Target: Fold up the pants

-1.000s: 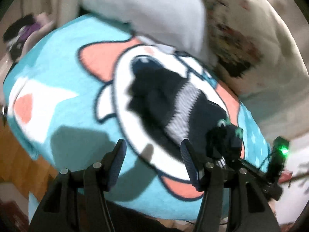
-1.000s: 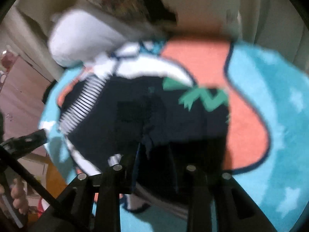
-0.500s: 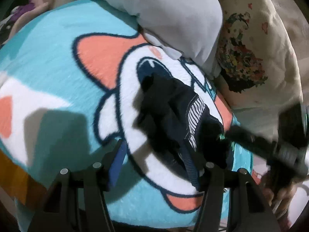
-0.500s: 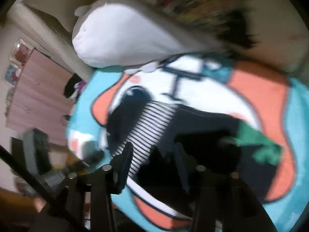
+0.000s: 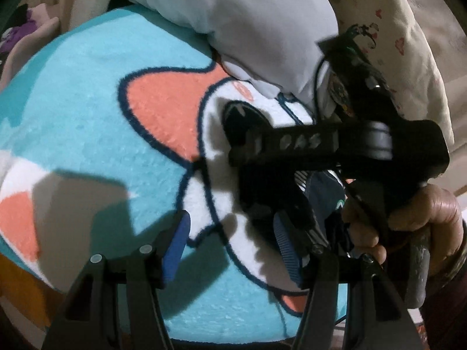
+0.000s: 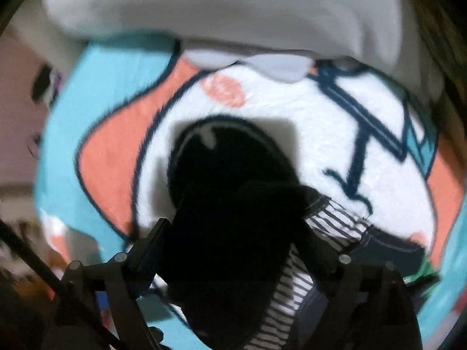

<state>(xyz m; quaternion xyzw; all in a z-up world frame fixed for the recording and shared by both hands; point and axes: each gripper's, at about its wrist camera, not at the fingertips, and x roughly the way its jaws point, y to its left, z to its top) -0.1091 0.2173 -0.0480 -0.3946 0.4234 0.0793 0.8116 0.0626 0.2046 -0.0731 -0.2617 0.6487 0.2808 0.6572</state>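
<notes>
Small dark navy pants (image 6: pixel 233 248) with a black-and-white striped panel (image 6: pixel 294 291) and a green print lie bunched on a cartoon blanket (image 5: pixel 87 110). In the right wrist view the right gripper (image 6: pixel 236 233) stands open, its fingers either side of the dark cloth. In the left wrist view the left gripper (image 5: pixel 230 245) is open and empty, low over the blanket, with the pants (image 5: pixel 321 198) just past its right finger. The right gripper's black body (image 5: pixel 335 151), held by a hand, crosses over the pants and hides most of them.
A white pillow (image 5: pixel 233 20) lies at the blanket's far edge, also in the right wrist view (image 6: pixel 219 8). A cream floral cushion (image 5: pixel 408 38) sits at the far right. Clothes (image 5: pixel 17 29) lie beyond the left edge.
The right gripper swung across over the pants toward the pillow side and now fills the left wrist view. The left gripper moved lower and closer to the blanket. Both stayed open.
</notes>
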